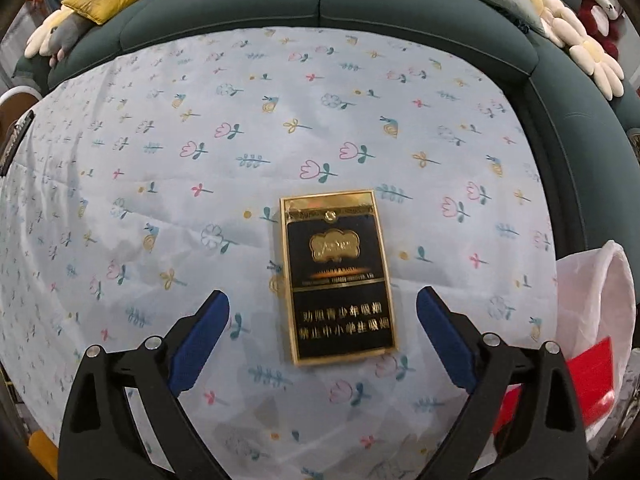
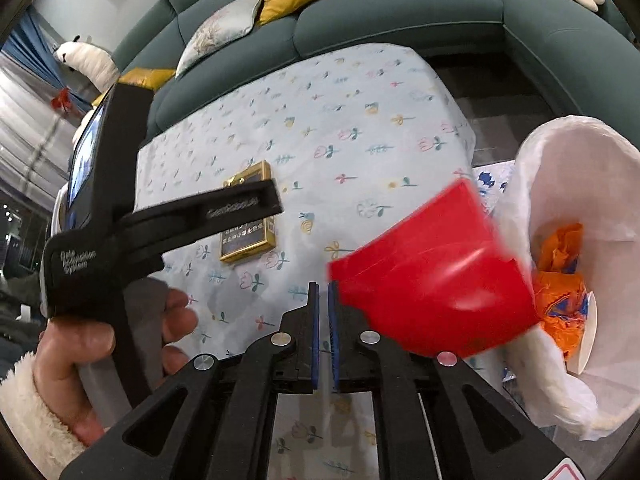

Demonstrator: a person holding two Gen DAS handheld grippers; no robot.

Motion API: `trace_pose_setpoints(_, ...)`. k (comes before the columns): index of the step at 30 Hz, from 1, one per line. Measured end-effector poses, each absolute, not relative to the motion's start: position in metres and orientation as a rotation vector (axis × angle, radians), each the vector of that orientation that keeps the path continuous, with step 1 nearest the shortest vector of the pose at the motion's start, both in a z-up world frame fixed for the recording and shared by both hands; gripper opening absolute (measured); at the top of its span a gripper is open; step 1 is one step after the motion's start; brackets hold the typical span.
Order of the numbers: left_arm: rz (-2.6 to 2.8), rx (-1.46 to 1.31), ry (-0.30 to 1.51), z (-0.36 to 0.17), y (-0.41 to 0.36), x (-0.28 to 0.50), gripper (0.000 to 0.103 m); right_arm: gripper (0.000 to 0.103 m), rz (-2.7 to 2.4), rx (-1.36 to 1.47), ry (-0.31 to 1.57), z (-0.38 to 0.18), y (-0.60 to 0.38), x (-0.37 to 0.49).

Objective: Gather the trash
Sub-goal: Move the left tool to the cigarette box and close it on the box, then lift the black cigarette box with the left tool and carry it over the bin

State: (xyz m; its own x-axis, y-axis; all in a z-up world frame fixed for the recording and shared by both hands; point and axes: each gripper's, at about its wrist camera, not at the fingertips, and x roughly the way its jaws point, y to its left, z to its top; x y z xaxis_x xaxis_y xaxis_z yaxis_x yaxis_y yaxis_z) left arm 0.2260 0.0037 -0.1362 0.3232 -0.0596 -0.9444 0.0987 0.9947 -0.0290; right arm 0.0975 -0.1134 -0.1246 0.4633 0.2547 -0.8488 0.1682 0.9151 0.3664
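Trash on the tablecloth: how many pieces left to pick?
1: the black-and-gold cigarette pack lies flat on the floral tablecloth, ahead of the open left gripper. The red cup is off the cloth, at the bin. Others may lie out of view.

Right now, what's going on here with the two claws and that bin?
A person is clearing trash off a table with a floral cloth using two handheld claws. The left claw is open, its fingers on either side of a black and gold cigarette pack lying flat on the cloth. The right claw is nearly closed, and a blurred red cup is beside it at the mouth of a white-lined bin, which already holds orange wrappers.
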Motion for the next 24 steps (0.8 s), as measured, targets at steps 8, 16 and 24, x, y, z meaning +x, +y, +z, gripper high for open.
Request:
trace_pose_setpoints(8,-0.154,0.072,1.254,-0.144,0.0,0.235,0.055,0.038,-0.029,0.417,1.084,-0.118,-0.123,0.086)
trace_pose_setpoints(16,-0.225,-0.027,1.271,-0.136,0.008,0.198,0.054,0.038,-0.087,0.438,1.114,-0.129,-0.14,0.07)
trace_pose_setpoints(24,-0.323,0.0,1.262,-0.121,-0.001,0.143,0.054,0.038,-0.121,0.485,1.032,-0.098,-0.159,0.043)
